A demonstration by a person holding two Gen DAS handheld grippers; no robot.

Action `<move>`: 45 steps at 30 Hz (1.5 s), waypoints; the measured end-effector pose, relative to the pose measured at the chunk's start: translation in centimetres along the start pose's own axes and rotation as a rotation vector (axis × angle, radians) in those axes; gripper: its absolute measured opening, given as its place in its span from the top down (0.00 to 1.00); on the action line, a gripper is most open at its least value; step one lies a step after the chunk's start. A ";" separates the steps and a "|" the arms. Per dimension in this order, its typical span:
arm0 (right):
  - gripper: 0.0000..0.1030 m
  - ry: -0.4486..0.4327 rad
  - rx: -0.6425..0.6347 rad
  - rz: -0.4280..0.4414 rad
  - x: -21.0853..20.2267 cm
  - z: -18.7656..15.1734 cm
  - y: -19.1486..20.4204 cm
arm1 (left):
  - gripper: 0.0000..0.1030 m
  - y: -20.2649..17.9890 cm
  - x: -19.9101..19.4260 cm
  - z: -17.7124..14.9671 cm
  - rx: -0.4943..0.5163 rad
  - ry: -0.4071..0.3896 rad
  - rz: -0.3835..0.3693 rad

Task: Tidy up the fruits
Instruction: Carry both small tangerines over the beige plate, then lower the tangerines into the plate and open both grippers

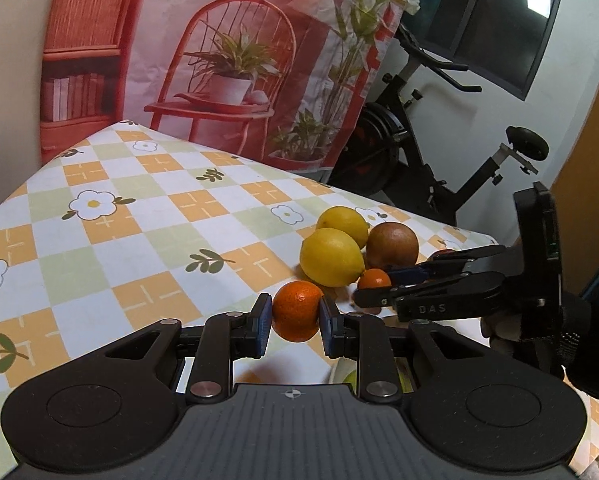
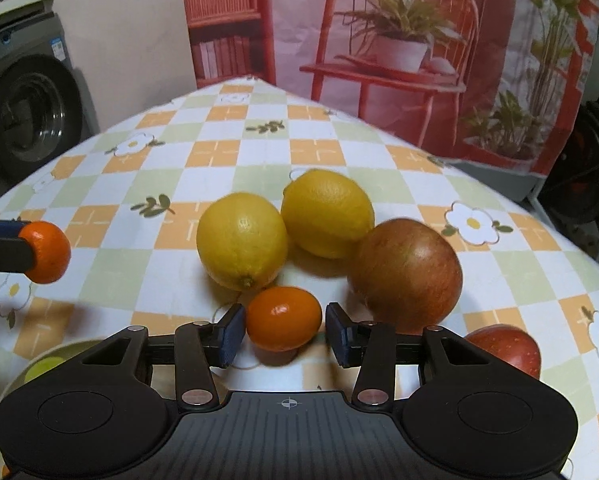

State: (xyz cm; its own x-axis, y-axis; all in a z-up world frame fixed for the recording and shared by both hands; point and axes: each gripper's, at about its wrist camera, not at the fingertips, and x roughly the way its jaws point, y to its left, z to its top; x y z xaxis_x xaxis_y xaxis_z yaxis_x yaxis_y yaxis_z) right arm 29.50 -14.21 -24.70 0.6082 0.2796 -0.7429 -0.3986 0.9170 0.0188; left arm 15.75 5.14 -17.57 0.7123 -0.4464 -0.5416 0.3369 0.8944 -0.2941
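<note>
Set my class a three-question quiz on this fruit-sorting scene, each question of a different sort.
1. True or false: the left gripper is shut on a small orange.
2. How many lemons lie on the tablecloth? A one, B two, C four.
3. Fill in: in the right wrist view, the brownish apple lies to the ____ of the lemons.

Key: 1 true; 2 B; 3 right.
</note>
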 end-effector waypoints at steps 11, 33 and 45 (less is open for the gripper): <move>0.64 -0.081 0.062 0.050 -5.0 -1.5 0.1 | 0.74 -1.7 -1.3 -0.3 0.035 0.014 -0.021; 0.64 -0.223 0.192 0.036 -14.5 -11.0 -1.1 | 0.74 -8.1 -2.4 -3.4 0.199 0.115 -0.071; 0.64 -0.214 0.163 0.065 -17.3 -14.0 1.3 | 0.74 -9.2 -2.8 -4.8 0.237 0.170 -0.098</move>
State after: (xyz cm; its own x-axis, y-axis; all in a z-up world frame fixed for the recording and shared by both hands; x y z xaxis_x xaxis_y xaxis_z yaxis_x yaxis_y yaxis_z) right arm 8.86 -21.86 -21.19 0.7229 0.3774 -0.5787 -0.3362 0.9239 0.1825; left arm 7.65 -1.96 -17.11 0.5630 -0.5108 -0.6497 0.5471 0.8195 -0.1703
